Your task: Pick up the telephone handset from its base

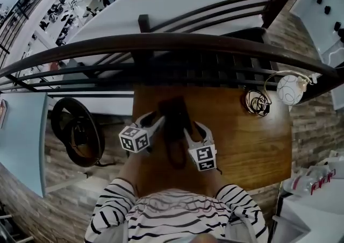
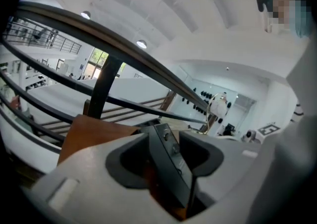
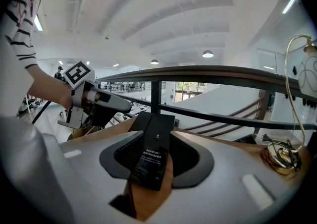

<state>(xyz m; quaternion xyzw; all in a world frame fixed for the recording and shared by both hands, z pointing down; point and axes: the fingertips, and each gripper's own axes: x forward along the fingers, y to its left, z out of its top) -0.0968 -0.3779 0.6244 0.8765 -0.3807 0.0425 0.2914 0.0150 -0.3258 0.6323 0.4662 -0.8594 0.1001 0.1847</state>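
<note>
- Closest to me are the person's striped sleeves, low in the head view.
- Just past them, the left gripper and right gripper point away from the body, side by side on the wooden counter.
- The black telephone handset lies low on the counter between the two grippers and runs away from me. I cannot tell where it ends and its base begins.
- The left fingers are apart. The handset stands tilted in the gap, with bare wood showing on its left.
- The right fingers are also spread, either side of the handset's printed face and not pressing on it.
- Further right on the counter lies a coil of cable, with a white lamp globe beside it.
- Beyond the counter's far edge runs a dark curved railing.
</note>
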